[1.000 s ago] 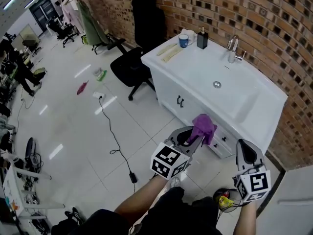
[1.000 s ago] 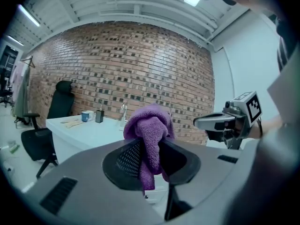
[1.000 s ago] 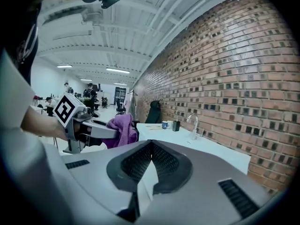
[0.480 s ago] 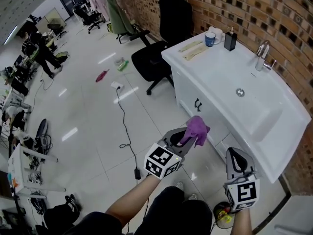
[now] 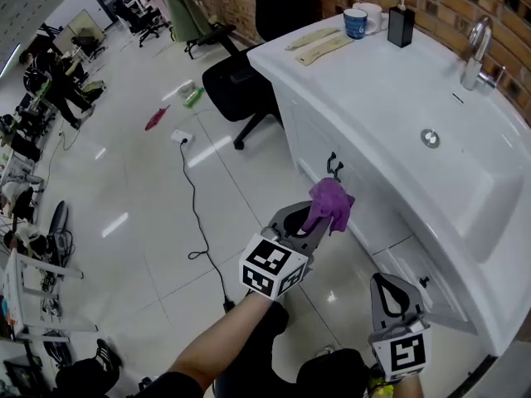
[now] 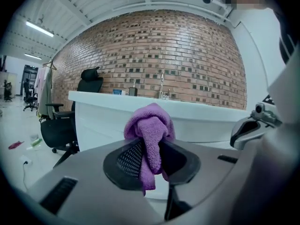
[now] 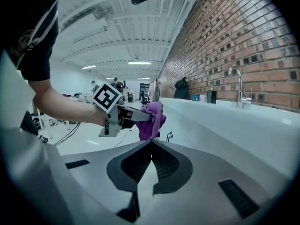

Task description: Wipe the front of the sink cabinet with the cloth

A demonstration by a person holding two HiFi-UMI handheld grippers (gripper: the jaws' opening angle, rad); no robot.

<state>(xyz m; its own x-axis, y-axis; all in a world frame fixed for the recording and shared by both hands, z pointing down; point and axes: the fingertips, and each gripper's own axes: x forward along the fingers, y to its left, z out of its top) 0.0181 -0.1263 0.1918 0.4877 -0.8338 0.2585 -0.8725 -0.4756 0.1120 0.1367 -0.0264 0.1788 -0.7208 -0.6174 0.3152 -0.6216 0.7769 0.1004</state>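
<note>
Cloth (image 5: 329, 204) bunched, pinched in left claw (image 6: 150, 148), near sink cabinet (image 5: 311, 135) front

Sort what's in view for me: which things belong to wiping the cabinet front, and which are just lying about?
In the job:
- purple cloth, pinched in the left gripper
- white sink cabinet front
- right gripper, shut and empty

Lying about:
- blue mug, black bottle and beige strips on the countertop
- black office chair
- cable on the floor
</note>
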